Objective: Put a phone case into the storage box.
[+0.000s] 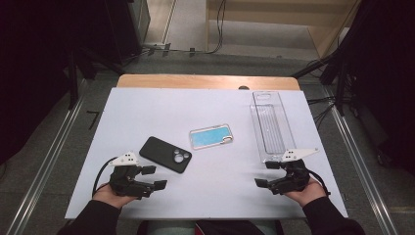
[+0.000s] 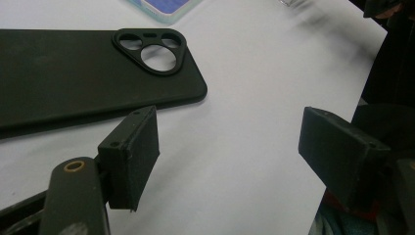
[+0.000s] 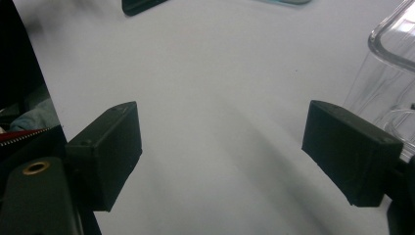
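Blk case [image 1: 165, 154], blue case [image 1: 211, 136], clr tray [image 1: 271, 125]

The right gripper [image 3: 222, 156] hung low over the white table surface [image 3: 220, 88] with its 2 black jaws spread wide apart and bare white between them. A clear plastic tray [image 3: 391, 73] stood at the right edge, its rounded rim just beside the right-hand jaw. At the top edge lay a corner of a dark phone case [image 3: 139, 6] and, farther right, a sliver of a pale blue one [image 3: 286, 2]. Some cloth and a red-edged zipper [image 3: 24, 128] showed past the table's left border.
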Demonstrator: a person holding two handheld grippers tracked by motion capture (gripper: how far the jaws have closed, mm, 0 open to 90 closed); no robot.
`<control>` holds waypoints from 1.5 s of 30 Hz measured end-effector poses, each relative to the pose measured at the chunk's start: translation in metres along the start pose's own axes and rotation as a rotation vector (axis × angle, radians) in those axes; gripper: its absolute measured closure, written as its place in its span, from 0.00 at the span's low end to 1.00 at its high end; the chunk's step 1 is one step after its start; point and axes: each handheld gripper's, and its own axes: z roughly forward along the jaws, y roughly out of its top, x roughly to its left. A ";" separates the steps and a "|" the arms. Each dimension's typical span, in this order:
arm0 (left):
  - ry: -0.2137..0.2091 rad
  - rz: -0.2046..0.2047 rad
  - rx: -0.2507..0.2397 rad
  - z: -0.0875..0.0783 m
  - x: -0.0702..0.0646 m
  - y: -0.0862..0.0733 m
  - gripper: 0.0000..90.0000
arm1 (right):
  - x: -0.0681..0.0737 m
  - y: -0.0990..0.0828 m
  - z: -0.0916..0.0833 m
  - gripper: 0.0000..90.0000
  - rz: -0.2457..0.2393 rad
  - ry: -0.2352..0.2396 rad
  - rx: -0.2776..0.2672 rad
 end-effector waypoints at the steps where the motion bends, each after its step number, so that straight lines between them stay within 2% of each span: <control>1: 0.000 0.000 0.000 0.000 0.000 0.000 0.27 | 0.000 0.000 0.000 0.14 0.001 0.000 0.002; 45: -0.003 0.007 -0.003 0.000 -0.002 0.001 0.26 | 0.003 -0.002 0.000 0.14 -0.010 0.030 0.016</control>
